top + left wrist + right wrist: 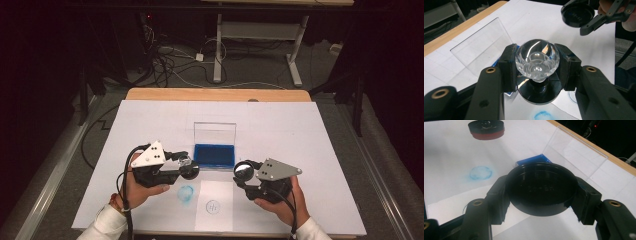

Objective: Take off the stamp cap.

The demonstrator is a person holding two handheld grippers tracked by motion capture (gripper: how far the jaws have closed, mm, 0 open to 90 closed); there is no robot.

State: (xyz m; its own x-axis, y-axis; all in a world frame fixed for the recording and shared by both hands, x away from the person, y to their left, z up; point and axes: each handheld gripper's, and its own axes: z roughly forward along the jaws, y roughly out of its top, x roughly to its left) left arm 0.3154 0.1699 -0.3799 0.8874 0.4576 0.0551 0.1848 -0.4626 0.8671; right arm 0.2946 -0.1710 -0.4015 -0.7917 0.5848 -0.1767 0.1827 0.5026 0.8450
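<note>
My left gripper [537, 62] is clamped on the stamp's [537, 75] faceted clear knob [537, 58], slick and hard, so I grip its widest girth; right gripper [541, 192] pinches the light, rigid black cap [541, 187] by its rim, both above the white sheet [300, 145] near the blue ink pad [214, 156]

Clear faceted knob [537, 60] on a black stamp in the left tool [537, 62], black round cap [541, 188] in the right tool [541, 192], blue ink pad [214, 156] beyond them, pale blue smudge [186, 193] on white paper [300, 130] below, tan bench [150, 94] edge.
</note>
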